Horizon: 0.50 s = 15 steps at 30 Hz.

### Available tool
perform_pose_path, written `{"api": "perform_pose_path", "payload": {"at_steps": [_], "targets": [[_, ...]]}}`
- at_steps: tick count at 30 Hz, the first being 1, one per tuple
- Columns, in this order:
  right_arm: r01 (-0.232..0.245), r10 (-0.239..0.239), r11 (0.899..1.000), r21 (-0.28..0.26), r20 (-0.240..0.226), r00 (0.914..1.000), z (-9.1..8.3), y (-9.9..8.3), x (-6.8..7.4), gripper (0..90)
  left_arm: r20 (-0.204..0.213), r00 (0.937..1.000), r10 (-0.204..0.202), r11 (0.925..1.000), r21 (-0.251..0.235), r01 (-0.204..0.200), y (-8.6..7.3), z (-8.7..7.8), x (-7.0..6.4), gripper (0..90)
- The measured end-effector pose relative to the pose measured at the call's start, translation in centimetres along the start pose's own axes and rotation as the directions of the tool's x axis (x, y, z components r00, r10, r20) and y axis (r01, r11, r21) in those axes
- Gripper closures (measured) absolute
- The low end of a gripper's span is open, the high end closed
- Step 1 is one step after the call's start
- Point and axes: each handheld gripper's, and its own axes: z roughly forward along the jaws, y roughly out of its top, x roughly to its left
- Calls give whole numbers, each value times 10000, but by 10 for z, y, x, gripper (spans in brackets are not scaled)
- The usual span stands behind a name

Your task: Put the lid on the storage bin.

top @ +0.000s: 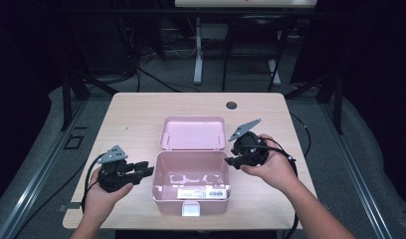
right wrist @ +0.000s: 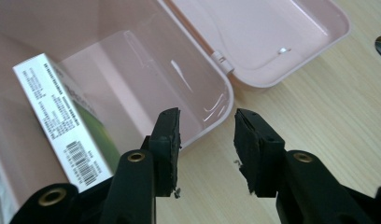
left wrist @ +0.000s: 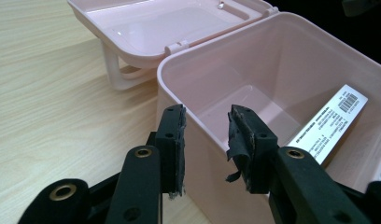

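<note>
Flanking the open pink box (top: pixel 191 191), both grippers' fingers (left wrist: pixel 172 140) gape.

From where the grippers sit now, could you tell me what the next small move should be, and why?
Probably ease the left gripper forward so its open jaws straddle the near wall of the pink box, then close to steady it. The lid already lies open behind, a labelled packet rests inside, and the right gripper hovers open beside the opposite rim, holding nothing.
</note>
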Motion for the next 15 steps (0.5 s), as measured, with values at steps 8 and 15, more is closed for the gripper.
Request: {"api": "perform_pose_path", "payload": {"at_steps": [8, 15], "targets": [[-706, 715, 9968, -383, 219, 9972, 13, 2, -11, 606, 67, 10000, 36, 10000, 13, -36, -2, 8, -4, 679], [-1085, 1112, 9925, -570, 471, 9927, 21, 5, -19, 592, -10, 9999, 128, 9999, 45, -128, -3, 10, -5, 702]]}}
